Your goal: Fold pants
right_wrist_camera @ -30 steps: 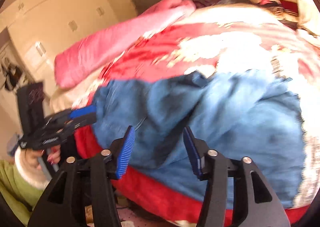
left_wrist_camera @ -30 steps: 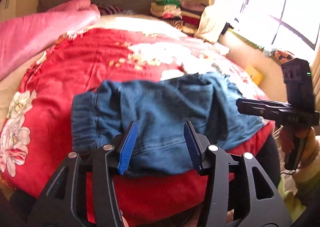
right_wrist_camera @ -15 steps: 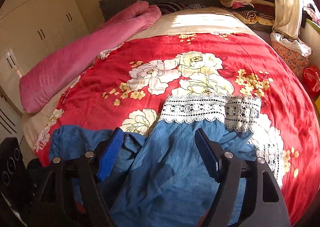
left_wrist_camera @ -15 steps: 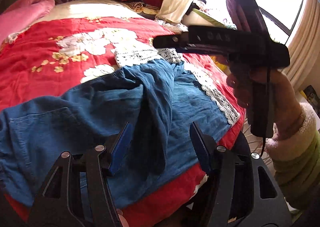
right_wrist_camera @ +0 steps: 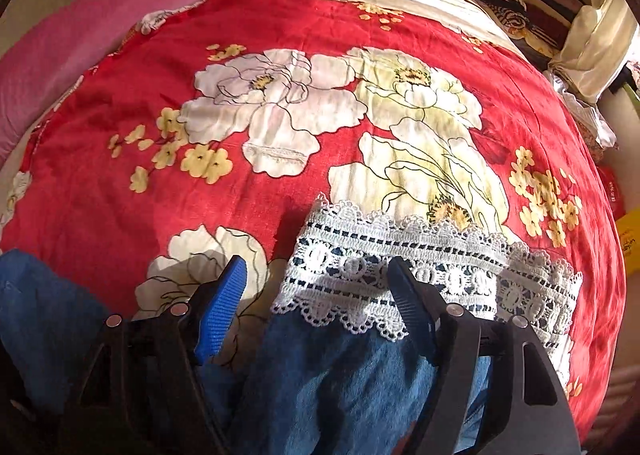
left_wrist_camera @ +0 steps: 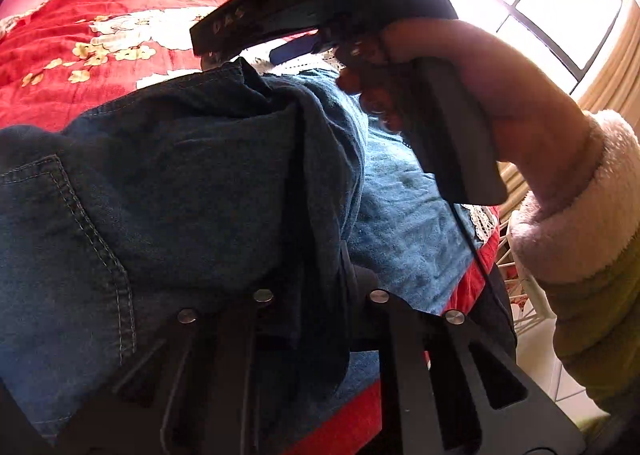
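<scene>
The left gripper [left_wrist_camera: 320,275] was clenched on a raised fold of the pants [left_wrist_camera: 192,175]; its pads were buried in the dark denim, so only the black arms and their rivets showed. The fold ran up and away from the gripper as a ridge. To its left the cloth showed a stitched back pocket, and to its right a paler blue leg lay flat on the bed.

The right gripper [right_wrist_camera: 316,307] stood released, jaws wide apart, over the far end of the pants [right_wrist_camera: 340,375]. One blue ribbed pad hung above the bedspread just left of the leg; the other sat over the white lace hem [right_wrist_camera: 432,275] that trimmed the leg opening. Whether either pad touched the cloth could not be told. In the left wrist view this right gripper [left_wrist_camera: 256,51] appeared above the fold, held by the right hand [left_wrist_camera: 480,95] in a fleecy cuff.

The pants lay at the near edge of a red floral bedspread [right_wrist_camera: 280,35], with a pink quilt [right_wrist_camera: 120,15] along its far left side.
</scene>
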The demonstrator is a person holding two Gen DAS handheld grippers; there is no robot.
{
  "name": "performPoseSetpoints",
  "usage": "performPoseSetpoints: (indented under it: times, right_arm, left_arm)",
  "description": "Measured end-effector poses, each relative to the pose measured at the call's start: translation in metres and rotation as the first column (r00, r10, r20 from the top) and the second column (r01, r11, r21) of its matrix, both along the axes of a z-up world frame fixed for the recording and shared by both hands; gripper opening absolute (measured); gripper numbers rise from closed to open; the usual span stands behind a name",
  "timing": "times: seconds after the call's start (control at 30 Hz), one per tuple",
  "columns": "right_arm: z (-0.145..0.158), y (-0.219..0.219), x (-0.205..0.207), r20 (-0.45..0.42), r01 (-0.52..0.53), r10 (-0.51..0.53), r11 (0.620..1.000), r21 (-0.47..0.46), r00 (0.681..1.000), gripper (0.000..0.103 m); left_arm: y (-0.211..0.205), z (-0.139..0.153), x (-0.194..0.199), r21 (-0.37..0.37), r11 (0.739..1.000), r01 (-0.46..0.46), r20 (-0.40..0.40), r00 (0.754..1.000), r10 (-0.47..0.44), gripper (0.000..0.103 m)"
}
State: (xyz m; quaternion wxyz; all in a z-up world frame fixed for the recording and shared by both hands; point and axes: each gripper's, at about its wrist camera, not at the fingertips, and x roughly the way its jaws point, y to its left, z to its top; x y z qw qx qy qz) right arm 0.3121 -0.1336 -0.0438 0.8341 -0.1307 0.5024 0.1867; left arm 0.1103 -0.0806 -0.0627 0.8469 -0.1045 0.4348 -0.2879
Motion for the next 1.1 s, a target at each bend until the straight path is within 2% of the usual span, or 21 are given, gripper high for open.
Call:
performPoseSetpoints:
  times: [0.07, 0.1, 0.13, 0.17, 0.3, 0.37, 0.57, 0.7, 0.87, 1.1]
  right_arm:
    - [-0.012, 0.000, 0.009, -0.021, 0.011, -0.011, 1.000, -0.030, 1.000, 0.044]
    - [-0.013, -0.002, 0.010, -0.021, 0.012, -0.013, 1.000, -0.022, 1.000, 0.032]
    - [-0.013, -0.006, 0.011, -0.017, 0.016, -0.016, 1.000, -0.009, 1.000, 0.025]
    - [-0.010, -0.011, 0.012, -0.010, 0.027, -0.027, 1.000, 0.003, 1.000, 0.008]
    - [0.010, -0.050, 0.005, -0.019, 0.088, -0.086, 0.981, 0.175, 0.996, 0.008]
    - [0.024, -0.073, -0.005, -0.013, 0.116, -0.117, 0.959, 0.260, 0.993, 0.008]
    - [0.072, -0.154, -0.060, 0.036, 0.215, -0.262, 0.855, 0.472, 0.964, 0.008]
    - [0.088, -0.204, -0.104, 0.043, 0.265, -0.352, 0.774, 0.575, 0.935, 0.008]
    - [0.071, -0.238, -0.159, 0.009, 0.322, -0.415, 0.720, 0.615, 0.910, 0.008]
    - [0.017, -0.268, -0.207, -0.108, 0.437, -0.480, 0.656, 0.615, 0.871, 0.008]
  left_arm:
    - [0.000, 0.000, 0.001, -0.008, 1.000, 0.003, 0.002, 1.000, -0.003, 0.004]
    - [0.001, 0.000, 0.001, -0.013, 1.000, 0.004, 0.000, 1.000, -0.004, 0.003]
    - [0.000, 0.000, 0.002, -0.015, 1.000, 0.006, 0.001, 1.000, -0.006, 0.003]
    - [0.002, 0.000, 0.000, -0.017, 1.000, 0.006, 0.005, 1.000, -0.006, 0.001]
    - [0.003, 0.002, 0.001, -0.021, 1.000, 0.006, 0.023, 1.000, -0.005, 0.000]
    - [0.003, 0.006, -0.001, -0.038, 0.999, 0.012, 0.034, 0.999, -0.011, 0.000]
    - [0.011, 0.029, -0.011, -0.068, 0.997, 0.029, 0.117, 0.993, -0.021, 0.000]
    - [0.010, 0.042, -0.019, -0.069, 0.996, 0.054, 0.155, 0.987, -0.042, 0.000]
    - [-0.001, 0.053, -0.035, -0.003, 0.996, 0.090, 0.215, 0.973, -0.087, 0.000]
    - [-0.017, 0.031, -0.033, 0.061, 0.988, 0.139, 0.178, 0.973, -0.148, 0.000]
